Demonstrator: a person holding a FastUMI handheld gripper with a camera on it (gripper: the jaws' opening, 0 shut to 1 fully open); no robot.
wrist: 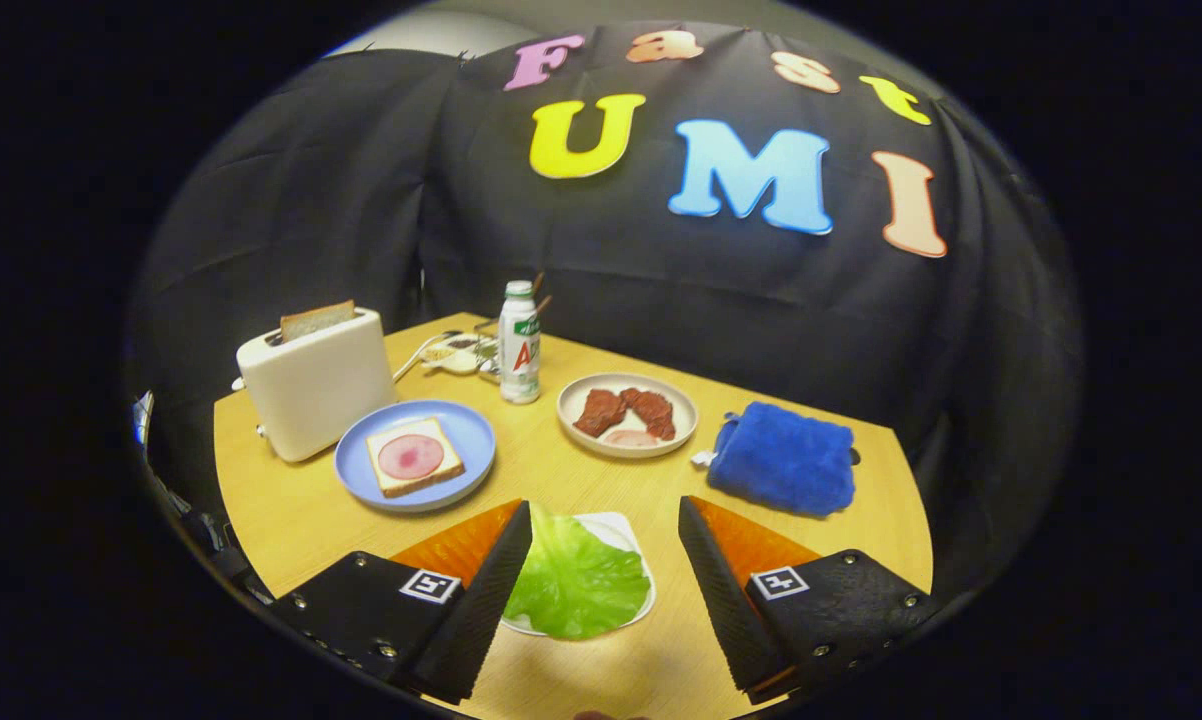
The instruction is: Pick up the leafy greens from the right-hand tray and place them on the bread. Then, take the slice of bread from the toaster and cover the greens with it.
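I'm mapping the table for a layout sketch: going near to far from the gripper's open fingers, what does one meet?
lettuce leaf between the open gripper fingers → blue plate with bread and ham → plate of meat slices → drink bottle

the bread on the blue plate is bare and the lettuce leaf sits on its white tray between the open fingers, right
Not quite. In the gripper view the bread on the blue plate carries a pink round slice. The lettuce leaf does lie on its white tray between the open gripper fingers.

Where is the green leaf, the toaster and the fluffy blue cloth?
leafy greens (573, 582), gripper view, middle of the leaf, between the open gripper (605, 532) fingers.
toaster (318, 392), gripper view, its white front side.
blue cloth (785, 458), gripper view, its fluffy middle.
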